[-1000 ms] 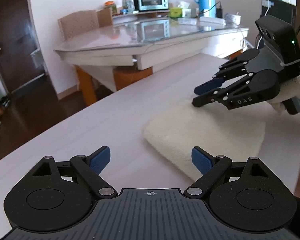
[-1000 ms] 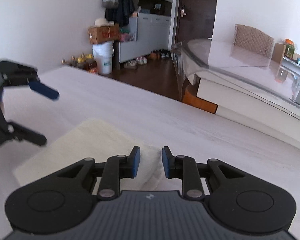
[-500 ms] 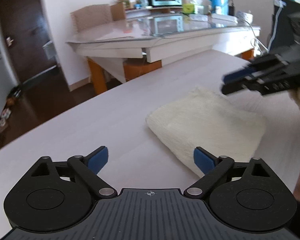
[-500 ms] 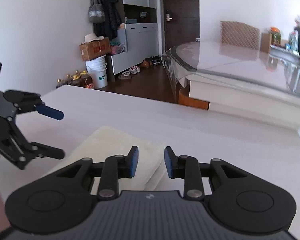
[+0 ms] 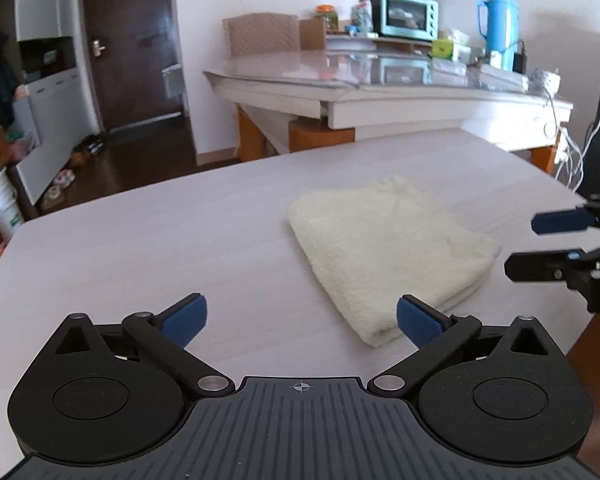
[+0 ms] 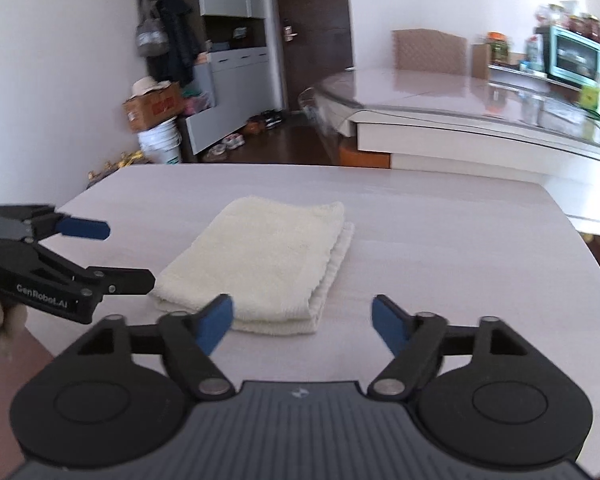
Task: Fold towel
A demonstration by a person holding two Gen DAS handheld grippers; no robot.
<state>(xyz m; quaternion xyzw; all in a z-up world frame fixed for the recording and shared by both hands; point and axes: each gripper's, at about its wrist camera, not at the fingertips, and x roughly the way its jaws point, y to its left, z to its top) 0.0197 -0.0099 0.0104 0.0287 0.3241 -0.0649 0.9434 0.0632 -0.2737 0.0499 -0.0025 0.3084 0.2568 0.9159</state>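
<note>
A cream towel lies folded in layers on the pale table, its stacked edges facing me. My left gripper hovers just short of the towel's near left corner, jaws opening wide with nothing between them. My right gripper hangs before the towel's near right corner, jaws also opening and empty. Each gripper shows in the other's view: the right gripper at the right edge, the left gripper at the left edge, held by a gloved hand. Neither touches the towel.
Beyond the table's far edge is a gap of dark floor, then a glass-topped dining table with a toaster oven and a blue flask. Cables hang at the right. A bucket and box stand by the wall.
Both grippers have drawn back from the towel toward the near table edge and rolled level. The right jaws have spread from a narrow gap to wide; the left widened slightly.
</note>
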